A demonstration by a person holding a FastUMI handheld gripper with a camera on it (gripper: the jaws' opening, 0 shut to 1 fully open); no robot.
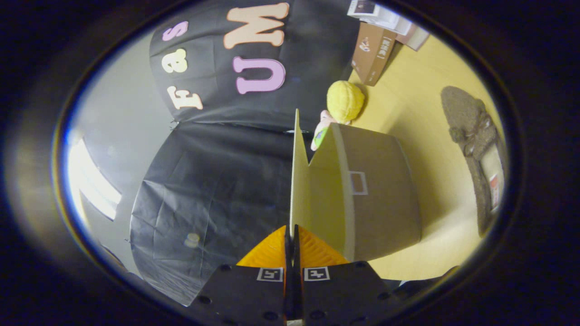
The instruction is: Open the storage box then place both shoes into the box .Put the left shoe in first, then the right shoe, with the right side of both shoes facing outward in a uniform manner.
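On a yellow counter [408, 113] stands the storage box [380, 194], its lid flap [297, 181] raised on edge and pinched between the 2 closed fingers of the hand-held gripper [291, 240]. 1 fuzzy shoe [476, 145] (brown-grey) lies well beyond the box.

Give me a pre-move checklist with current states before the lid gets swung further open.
1. Gripper shut on the lid flap: ok, both fingers pinch its edge.
2. Storage box lid raised off the body: ok, partly open.
3. Shoe lying away from the box on the yellow surface: ok.
4. Second shoe located: cannot tell.
5. Doll behind the box clear of the lid's swing: cannot tell.
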